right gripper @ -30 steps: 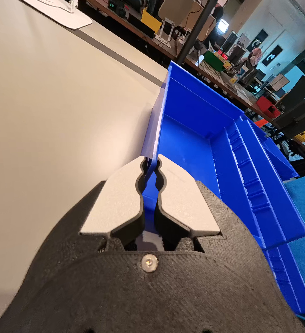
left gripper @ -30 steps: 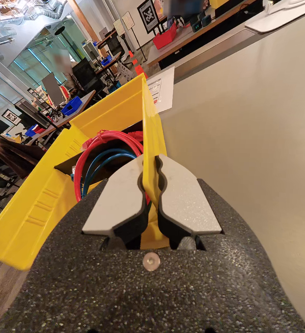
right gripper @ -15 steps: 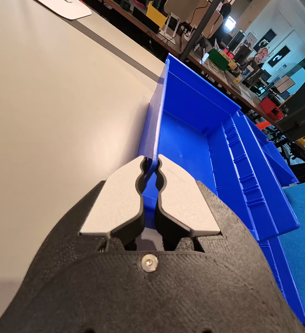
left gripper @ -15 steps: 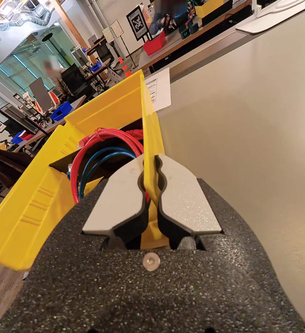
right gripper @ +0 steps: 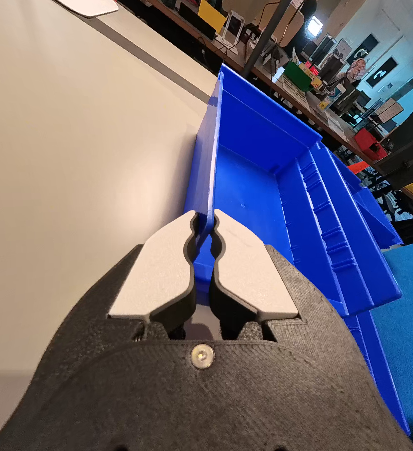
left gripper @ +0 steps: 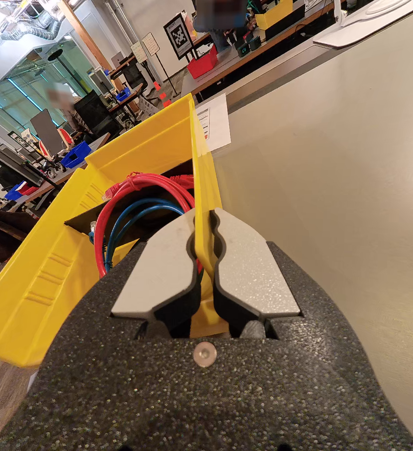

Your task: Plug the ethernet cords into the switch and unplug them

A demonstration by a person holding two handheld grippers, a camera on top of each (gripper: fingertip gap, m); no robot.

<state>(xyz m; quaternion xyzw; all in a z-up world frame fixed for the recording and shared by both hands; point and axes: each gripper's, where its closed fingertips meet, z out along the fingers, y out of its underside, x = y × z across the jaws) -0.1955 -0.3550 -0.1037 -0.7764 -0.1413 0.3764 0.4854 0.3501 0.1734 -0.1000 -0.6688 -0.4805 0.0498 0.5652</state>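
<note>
Inside yellow bin [left gripper: 132,156] | red cord [left gripper: 151,181] coiled | left tongs [left gripper: 202,217] clamp wall

A pale beige table [left gripper: 335,170] with a smooth matte top; a yellow plastic bin [left gripper: 42,280] sits on it at one side; a white printed sheet [left gripper: 216,124] lies flat just beside that bin; a blue plastic bin [right gripper: 298,195] rests on the table's other side.

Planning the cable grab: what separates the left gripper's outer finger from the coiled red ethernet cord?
The yellow plastic bin wall, clamped by the left gripper; left wrist view shows it.
</note>
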